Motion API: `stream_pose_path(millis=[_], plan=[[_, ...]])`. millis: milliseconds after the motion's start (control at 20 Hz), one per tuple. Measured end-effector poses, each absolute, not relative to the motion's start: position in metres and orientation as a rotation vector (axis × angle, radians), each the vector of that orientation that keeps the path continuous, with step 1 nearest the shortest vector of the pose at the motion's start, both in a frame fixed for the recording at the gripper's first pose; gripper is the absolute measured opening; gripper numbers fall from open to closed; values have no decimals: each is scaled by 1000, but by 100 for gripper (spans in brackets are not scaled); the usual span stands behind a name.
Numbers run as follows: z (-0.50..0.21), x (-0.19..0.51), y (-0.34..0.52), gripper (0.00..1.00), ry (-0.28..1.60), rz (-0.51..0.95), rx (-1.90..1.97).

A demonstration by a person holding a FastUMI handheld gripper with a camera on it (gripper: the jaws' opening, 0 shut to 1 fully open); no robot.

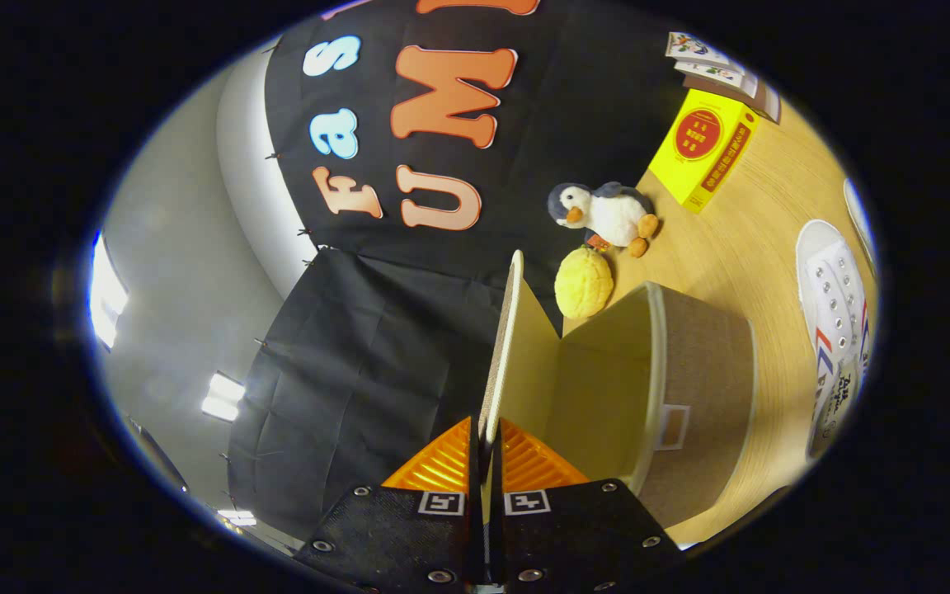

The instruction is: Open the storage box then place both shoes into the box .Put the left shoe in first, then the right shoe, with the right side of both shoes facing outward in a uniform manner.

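Pale wood-grain tabletop (739, 247) carries the brown fabric storage box (689, 388) with its cream interior open, and the box's thin lid flap (508, 346) runs edge-on toward twelve o'clock from the gripper (487, 450), whose two fingers are pressed together on the flap's near edge. Beyond the box, toward one o'clock, lie a round yellow plush ball (583, 283), a grey-and-white plush penguin (607, 213) and a yellow cardboard carton (704, 148), while a white lace-up canvas shoe (836, 313) rests at three o'clock. Grey wall (186, 272) with bright ceiling lights (222, 396) shows at nine o'clock.
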State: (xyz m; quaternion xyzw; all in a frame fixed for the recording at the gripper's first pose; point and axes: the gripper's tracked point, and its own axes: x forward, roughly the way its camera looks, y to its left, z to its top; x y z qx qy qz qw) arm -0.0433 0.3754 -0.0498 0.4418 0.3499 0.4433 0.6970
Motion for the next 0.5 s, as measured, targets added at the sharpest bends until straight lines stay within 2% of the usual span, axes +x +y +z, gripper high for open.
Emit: stream_pose_path(millis=[500], plan=[[-9, -80, 491, 3, 739, 1047, 848]])
